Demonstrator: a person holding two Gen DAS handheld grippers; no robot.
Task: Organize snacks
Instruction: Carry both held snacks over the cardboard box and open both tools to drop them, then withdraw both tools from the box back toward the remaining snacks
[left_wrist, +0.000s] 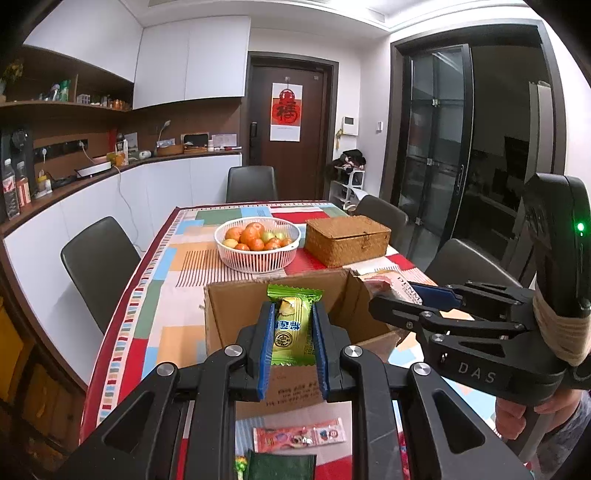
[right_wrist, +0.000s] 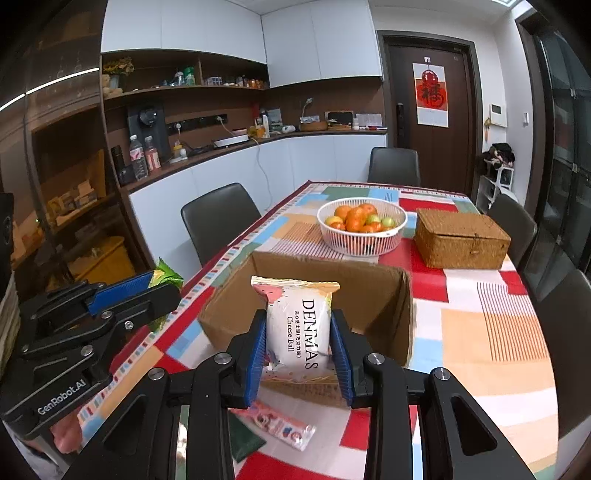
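Observation:
My left gripper (left_wrist: 293, 334) is shut on a green snack packet (left_wrist: 291, 325) and holds it above the near edge of an open cardboard box (left_wrist: 236, 314). My right gripper (right_wrist: 298, 338) is shut on a white Cheese Ball packet (right_wrist: 298, 328) above the same box (right_wrist: 373, 288). In the left wrist view the right gripper (left_wrist: 413, 295) is to the right of the box with its packet (left_wrist: 400, 286). In the right wrist view the left gripper (right_wrist: 155, 280) is at the left with the green packet (right_wrist: 166, 275). A pink snack packet (left_wrist: 299, 437) and a dark green packet (left_wrist: 280, 467) lie on the tablecloth in front of the box.
A white basket of fruit (left_wrist: 258, 242) and a closed wicker box (left_wrist: 347, 240) stand behind the cardboard box on the patterned tablecloth (right_wrist: 491, 325). Dark chairs (left_wrist: 98, 266) surround the table. A counter with bottles runs along the left wall.

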